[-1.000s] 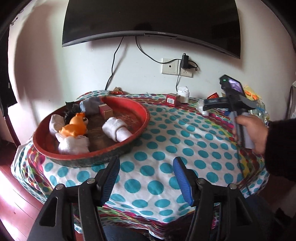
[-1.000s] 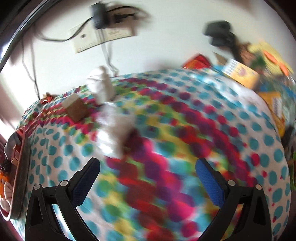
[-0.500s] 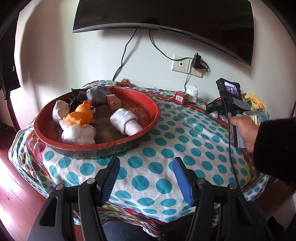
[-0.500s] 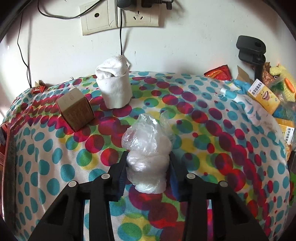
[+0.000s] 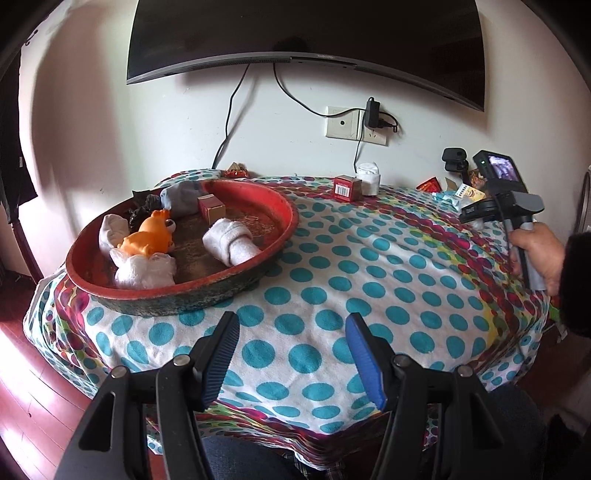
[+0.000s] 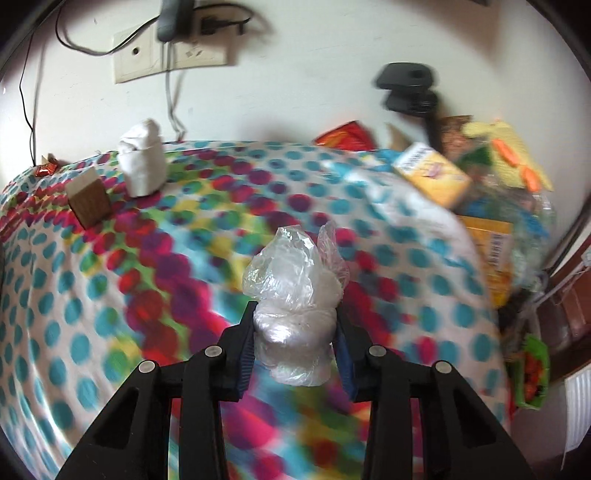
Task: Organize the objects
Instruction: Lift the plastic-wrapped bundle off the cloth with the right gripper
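My right gripper [image 6: 295, 325] is shut on a white bundle wrapped in clear plastic [image 6: 293, 306] and holds it above the dotted tablecloth [image 6: 110, 295]. A rolled white sock [image 6: 142, 164] and a small brown box [image 6: 88, 201] stand at the far left edge near the wall. My left gripper [image 5: 291, 350] is open and empty over the table's near edge. The red round tray [image 5: 258, 195] at the left holds an orange toy [image 5: 151, 236], rolled white socks [image 5: 231, 245], a small red box [image 5: 210, 208] and a grey sock [image 5: 181, 197].
A red box [image 5: 347, 188] and a white sock [image 5: 368, 179] stand by the wall. Snack packets and boxes [image 6: 480, 192] crowd the table's right side, with a black camera mount [image 6: 410, 88] behind. A wall socket with cables [image 5: 356, 123] and a TV [image 5: 306, 33] hang above.
My right gripper has closed on the plastic-wrapped bundle and lifted it, swinging right; the view is now blurred. My left gripper has drifted slightly and stays open.
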The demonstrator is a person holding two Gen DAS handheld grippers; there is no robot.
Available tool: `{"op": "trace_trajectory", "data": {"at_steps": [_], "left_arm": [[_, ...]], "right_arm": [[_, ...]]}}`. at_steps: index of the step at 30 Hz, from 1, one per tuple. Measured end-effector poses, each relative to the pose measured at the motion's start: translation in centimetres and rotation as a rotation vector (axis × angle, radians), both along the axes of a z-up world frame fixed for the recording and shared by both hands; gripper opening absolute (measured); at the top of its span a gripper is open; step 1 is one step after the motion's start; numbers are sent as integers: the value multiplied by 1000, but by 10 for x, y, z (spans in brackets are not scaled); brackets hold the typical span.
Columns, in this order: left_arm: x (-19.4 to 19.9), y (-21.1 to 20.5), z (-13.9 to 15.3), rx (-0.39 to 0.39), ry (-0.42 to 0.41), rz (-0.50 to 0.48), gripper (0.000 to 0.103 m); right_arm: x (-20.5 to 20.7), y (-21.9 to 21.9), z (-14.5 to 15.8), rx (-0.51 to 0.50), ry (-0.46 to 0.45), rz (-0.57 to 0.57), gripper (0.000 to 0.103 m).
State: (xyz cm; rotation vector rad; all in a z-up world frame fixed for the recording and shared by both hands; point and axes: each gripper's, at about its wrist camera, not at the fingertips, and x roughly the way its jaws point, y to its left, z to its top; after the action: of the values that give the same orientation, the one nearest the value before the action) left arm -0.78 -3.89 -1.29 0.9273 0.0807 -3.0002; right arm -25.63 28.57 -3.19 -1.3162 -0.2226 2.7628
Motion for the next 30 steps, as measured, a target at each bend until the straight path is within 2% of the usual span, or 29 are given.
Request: {"op": "trace_trajectory", "data": {"at_steps": [9,14,30], "left_arm": [[14,21,-3,-67,10,-39,61],[17,21,-4,-57,2,-37,61],[23,19,4,-44,12,-36,61]], "right_arm": [[36,52,30,24,50,-58,35],[46,62,42,23,73,-70,35],[61,46,78,44,136,-43,35]]}}
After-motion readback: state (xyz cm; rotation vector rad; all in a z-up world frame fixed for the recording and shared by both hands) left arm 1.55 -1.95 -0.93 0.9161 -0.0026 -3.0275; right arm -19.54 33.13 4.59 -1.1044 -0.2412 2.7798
